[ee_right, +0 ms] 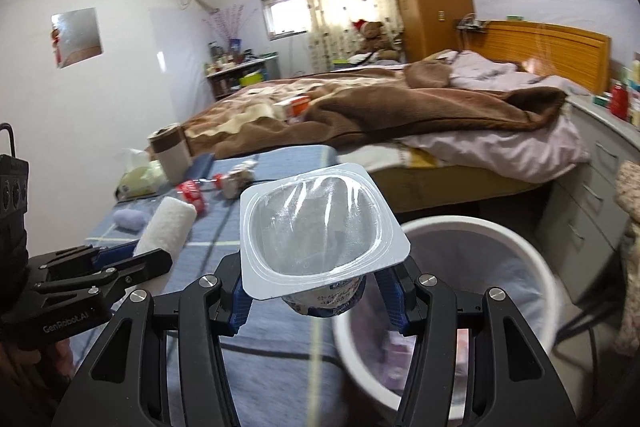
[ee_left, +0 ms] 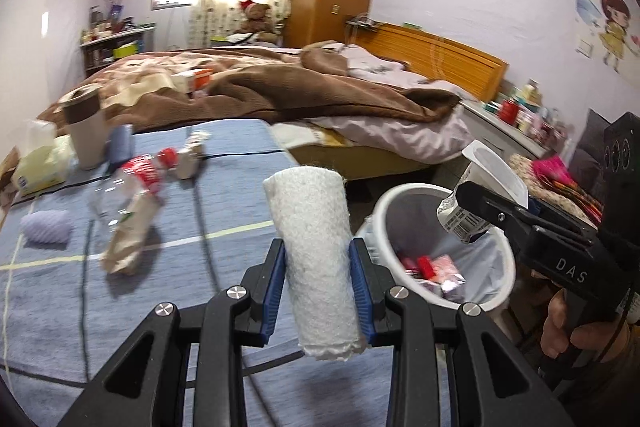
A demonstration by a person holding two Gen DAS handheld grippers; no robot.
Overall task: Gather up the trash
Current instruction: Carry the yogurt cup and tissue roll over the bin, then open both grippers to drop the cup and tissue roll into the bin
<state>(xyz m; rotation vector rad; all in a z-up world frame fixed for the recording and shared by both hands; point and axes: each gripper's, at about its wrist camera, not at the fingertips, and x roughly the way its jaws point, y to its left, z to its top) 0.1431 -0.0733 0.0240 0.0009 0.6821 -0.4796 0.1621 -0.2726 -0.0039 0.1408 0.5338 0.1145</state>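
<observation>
My left gripper is shut on a rolled white towel-like wad, held upright above the blue striped cloth. My right gripper is shut on an empty yogurt cup with a clear lid. In the left wrist view that yogurt cup hangs over the rim of the white trash bin, which holds red and pink wrappers. The same trash bin lies right of and below the cup in the right wrist view. There the left gripper and its white roll are at the left.
On the blue cloth lie a crushed clear bottle with a red label, a purple ribbed object, a small crumpled carton, a brown-lidded cup and a tissue pack. A bed with a brown blanket stands behind. A drawer cabinet is at the right.
</observation>
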